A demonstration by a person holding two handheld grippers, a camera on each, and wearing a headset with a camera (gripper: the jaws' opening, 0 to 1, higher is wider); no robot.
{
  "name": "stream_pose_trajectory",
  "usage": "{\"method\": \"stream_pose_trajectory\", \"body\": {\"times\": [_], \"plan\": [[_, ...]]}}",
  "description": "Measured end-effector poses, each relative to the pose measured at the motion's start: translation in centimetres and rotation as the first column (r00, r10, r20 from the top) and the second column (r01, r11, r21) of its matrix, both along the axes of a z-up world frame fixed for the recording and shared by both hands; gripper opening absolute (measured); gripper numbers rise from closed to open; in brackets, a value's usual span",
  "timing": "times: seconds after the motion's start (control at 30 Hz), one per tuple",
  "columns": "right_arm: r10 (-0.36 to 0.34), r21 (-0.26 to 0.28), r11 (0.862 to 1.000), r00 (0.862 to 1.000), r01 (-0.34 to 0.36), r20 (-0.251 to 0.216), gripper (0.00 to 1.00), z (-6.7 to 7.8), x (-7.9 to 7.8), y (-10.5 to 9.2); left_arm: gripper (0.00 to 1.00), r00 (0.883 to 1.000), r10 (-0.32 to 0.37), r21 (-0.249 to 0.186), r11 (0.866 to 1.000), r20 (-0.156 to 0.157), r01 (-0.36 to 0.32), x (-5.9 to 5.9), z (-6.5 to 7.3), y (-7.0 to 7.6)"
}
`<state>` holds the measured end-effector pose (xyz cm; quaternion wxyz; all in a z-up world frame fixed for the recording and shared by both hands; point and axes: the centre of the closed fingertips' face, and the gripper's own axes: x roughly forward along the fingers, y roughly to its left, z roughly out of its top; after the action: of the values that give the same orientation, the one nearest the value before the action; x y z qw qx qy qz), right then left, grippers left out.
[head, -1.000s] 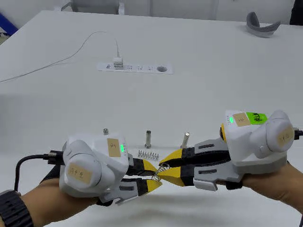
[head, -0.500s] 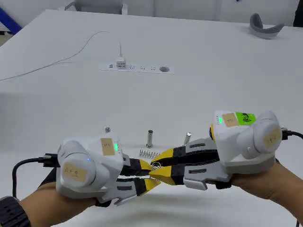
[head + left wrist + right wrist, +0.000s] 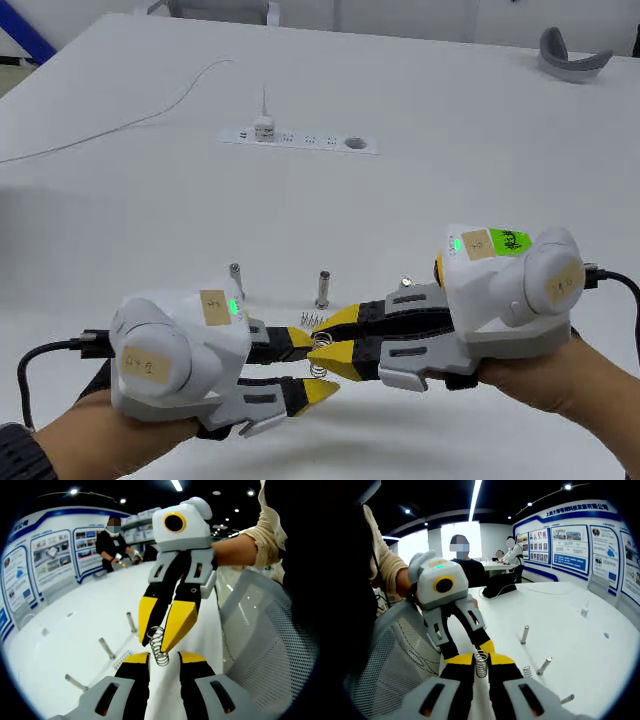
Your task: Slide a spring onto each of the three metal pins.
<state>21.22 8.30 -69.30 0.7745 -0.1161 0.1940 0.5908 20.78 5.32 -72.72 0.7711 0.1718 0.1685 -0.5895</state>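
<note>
On the white worktop (image 3: 420, 200), three metal pins (image 3: 323, 289) were stood in a row. Just in front of them, a spring (image 3: 481, 664) was clamped in the jaws of the right gripper (image 3: 322, 343), its end lying between the parted jaws of the left gripper (image 3: 312, 366). Handwriting on the grippers' tan and green labels (image 3: 213, 306) could not be read.

- three pins (image 3: 323, 288) are stood in a row on the table (image 3: 450, 180).
- a loose spring (image 3: 310, 320) is laid just before the middle one.
- a power strip (image 3: 300, 140) is placed far behind them.
</note>
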Motion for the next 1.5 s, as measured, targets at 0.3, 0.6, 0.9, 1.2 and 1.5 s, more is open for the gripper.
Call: {"method": "stream_pose_trajectory", "body": {"times": [0.3, 0.6, 0.9, 1.2, 1.5], "plan": [[-0.003, 0.003, 1.000, 1.000, 0.003, 0.004, 0.11, 0.1, 0.3, 0.2, 0.31, 0.998, 0.055, -0.038, 0.998, -0.011, -0.055, 1.0, 0.8, 1.7], [-0.003, 0.006, 1.000, 1.000, 0.003, 0.007, 0.12, 0.3, 0.6, 0.4, 0.38, 0.995, 0.102, -0.055, 0.993, -0.003, -0.102, 1.9, 1.7, 3.6], [-0.002, 0.003, 1.000, 1.000, 0.001, 0.012, 0.11, 0.3, 1.2, 0.6, 0.44, 0.988, 0.153, -0.068, 0.986, -0.014, -0.154, 2.4, 1.9, 5.5], [0.005, 0.002, 1.000, 1.000, -0.005, 0.031, 0.12, 0.8, 2.3, 1.1, 0.47, 0.977, 0.213, -0.087, 0.973, -0.017, -0.214, 3.1, 2.2, 7.2], [0.000, 0.019, 1.000, 0.998, -0.001, 0.059, 0.11, 1.6, 4.2, 2.3, 0.48, 0.957, 0.288, -0.102, 0.952, -0.024, -0.289, 3.4, 2.1, 9.2]]}}
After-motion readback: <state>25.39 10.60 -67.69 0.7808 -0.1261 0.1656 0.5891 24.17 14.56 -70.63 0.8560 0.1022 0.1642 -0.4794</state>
